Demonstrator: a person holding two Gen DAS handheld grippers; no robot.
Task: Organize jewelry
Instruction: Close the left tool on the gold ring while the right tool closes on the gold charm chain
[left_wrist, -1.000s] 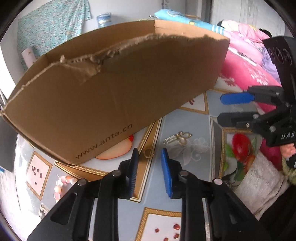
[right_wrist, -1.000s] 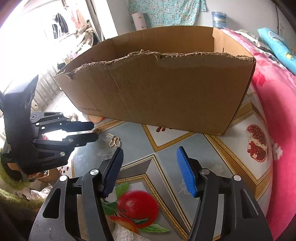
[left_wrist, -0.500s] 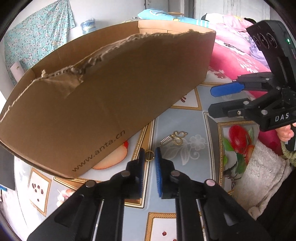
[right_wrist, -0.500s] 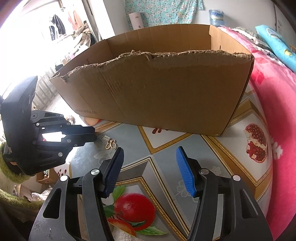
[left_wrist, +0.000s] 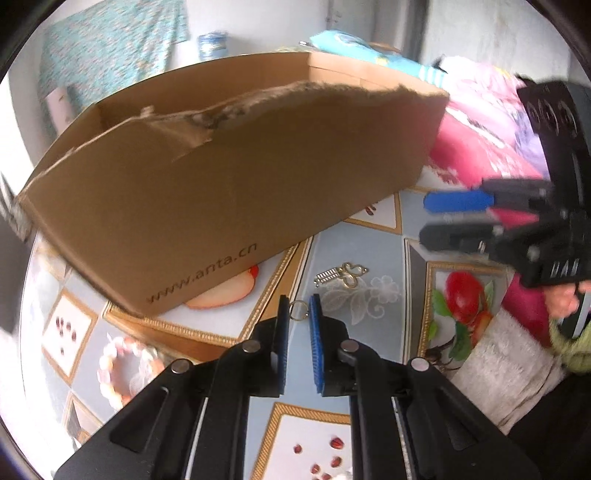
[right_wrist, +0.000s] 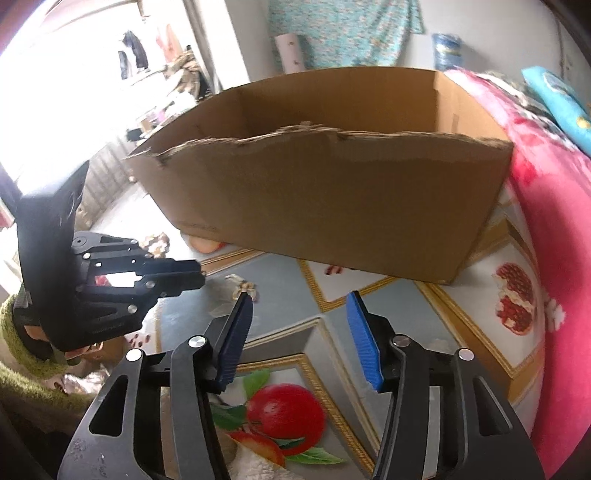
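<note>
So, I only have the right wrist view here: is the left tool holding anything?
Observer: Yes. A small ring sits between the pads of the left tool, which look pinched on it.
Operator: Ok. Any marking on the box?
Observer: Yes. "www.anta.cn" is printed low on the box, on the wall facing the tools.
</note>
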